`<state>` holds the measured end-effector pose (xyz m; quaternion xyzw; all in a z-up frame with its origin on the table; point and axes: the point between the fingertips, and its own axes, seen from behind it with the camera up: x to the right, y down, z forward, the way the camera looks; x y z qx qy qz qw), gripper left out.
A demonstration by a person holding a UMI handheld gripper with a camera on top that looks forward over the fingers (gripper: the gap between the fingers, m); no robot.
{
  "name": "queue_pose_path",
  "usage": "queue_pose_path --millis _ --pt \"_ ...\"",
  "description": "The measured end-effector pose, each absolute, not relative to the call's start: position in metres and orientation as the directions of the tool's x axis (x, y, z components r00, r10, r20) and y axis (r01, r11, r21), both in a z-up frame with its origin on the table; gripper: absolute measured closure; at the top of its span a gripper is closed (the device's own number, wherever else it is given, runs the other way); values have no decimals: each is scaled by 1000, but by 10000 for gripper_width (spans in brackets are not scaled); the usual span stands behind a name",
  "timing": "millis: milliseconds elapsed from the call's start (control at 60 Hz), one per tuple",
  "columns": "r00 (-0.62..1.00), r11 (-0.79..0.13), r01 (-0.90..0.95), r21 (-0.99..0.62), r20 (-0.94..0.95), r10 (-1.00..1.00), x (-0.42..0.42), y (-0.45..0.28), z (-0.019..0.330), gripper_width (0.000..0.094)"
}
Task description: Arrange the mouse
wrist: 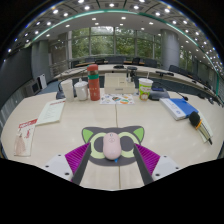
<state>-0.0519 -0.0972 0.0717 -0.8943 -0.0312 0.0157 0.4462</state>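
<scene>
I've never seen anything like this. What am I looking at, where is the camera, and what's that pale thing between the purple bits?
There is no robot here: a person carries a hand-held gripper with two fingers. The camera rides on it and looks forward, so the fingers with their purple pads show at the bottom. The pale thing is a computer mouse, lying on a mouse pad on the table. It sits between the open fingers, not squeezed as far as I can tell. Beyond stand a red bottle, a green-and-white cup and a booklet.
</scene>
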Motion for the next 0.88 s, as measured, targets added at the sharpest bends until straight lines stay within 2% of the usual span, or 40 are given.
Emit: queue_pose_path --millis 233,367,583,883 --pt "998 -537 57 -842 54 21 -56 -203 161 82" --pt "997 -506 74 -859 79 13 -65 -270 198 80" --pt "996 -484 89 -870 91 20 -80 -345 229 81" --pt "995 -461 93 -883 92 25 -87 -371 247 82"
